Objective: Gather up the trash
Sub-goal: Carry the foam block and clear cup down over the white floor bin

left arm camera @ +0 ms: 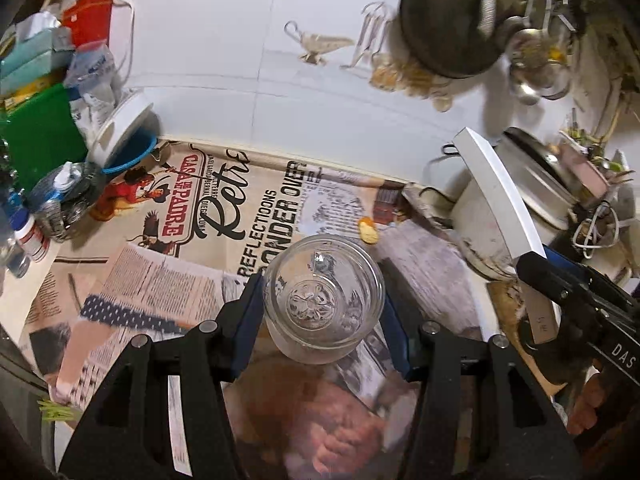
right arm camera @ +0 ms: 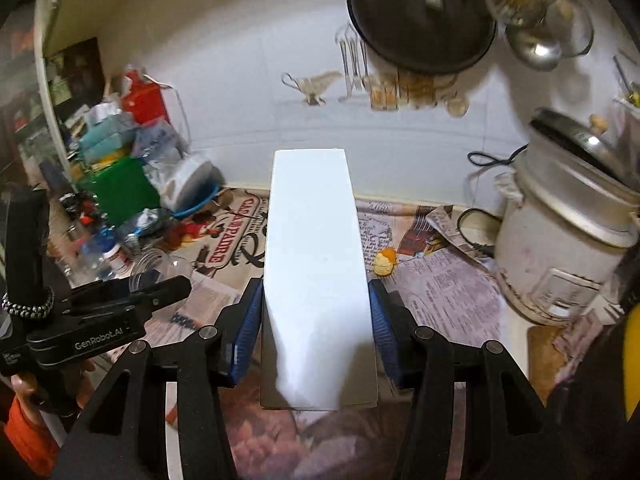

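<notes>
My left gripper (left arm camera: 322,312) is shut on a clear glass jar (left arm camera: 324,300), held over the newspaper-covered counter (left arm camera: 180,248). My right gripper (right arm camera: 316,312) is shut on a long white flat board (right arm camera: 316,264) that points toward the wall. The board also shows in the left wrist view (left arm camera: 500,200), at the right. A small orange-yellow scrap of peel (left arm camera: 369,230) lies on the newspaper just beyond the jar. In the right wrist view the scrap (right arm camera: 385,262) lies right of the board. The left gripper and jar show at the left of the right wrist view (right arm camera: 160,276).
A rice cooker (right arm camera: 560,248) with a cord stands at the right. Boxes, bags, bottles and a green container (left arm camera: 40,144) crowd the left. A dark pan (left arm camera: 444,20) and ladles (right arm camera: 536,40) hang on the tiled wall.
</notes>
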Tool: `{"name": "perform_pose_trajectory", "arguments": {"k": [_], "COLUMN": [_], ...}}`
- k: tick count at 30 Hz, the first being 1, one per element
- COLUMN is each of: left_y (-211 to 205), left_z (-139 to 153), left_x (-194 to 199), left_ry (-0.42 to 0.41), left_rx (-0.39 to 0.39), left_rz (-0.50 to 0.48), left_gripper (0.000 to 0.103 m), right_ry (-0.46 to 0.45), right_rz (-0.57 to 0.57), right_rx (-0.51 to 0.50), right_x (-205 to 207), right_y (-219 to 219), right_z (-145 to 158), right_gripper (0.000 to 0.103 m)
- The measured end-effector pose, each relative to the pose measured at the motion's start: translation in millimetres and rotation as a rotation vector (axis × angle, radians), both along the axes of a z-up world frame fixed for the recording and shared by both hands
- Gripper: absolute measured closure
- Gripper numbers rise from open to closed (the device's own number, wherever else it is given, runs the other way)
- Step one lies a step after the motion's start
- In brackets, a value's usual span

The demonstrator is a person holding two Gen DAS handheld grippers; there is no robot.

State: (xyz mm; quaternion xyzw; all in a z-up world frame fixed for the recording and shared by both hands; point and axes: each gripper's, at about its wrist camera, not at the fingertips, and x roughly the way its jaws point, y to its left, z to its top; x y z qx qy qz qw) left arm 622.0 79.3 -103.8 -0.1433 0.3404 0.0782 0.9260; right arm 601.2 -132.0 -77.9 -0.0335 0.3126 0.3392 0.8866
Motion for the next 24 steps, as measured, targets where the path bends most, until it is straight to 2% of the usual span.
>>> {"name": "perform_pose_trajectory", "arguments": {"k": [6, 9, 15, 24], "left_y": [-17, -17, -7, 21], "left_z": [28, 33, 30, 9], "left_x": [-47, -70, -130, -243], "left_ry": [-0.06, -0.079, -0.102, -0.047], "left_rx": [0.029, 0.048, 0.056, 0.074], "left_rz": [-0.014, -0.031, -0.085, -0.11], "left_gripper": [0.049, 0.049, 0.049, 0.049], "right_ry": [-0.021, -0.02, -0.01, 0.072], "right_rz": [-0.011, -0.033, -0.11, -0.155], "right_rx": [0.036, 0.047, 0.035, 0.044], "right_x": [-44, -70, -127, -220], "right_y": [-18, -20, -11, 18], "right_z": [12, 12, 5, -21], "right_gripper": [0.055, 0.055, 0.054, 0.054]}}
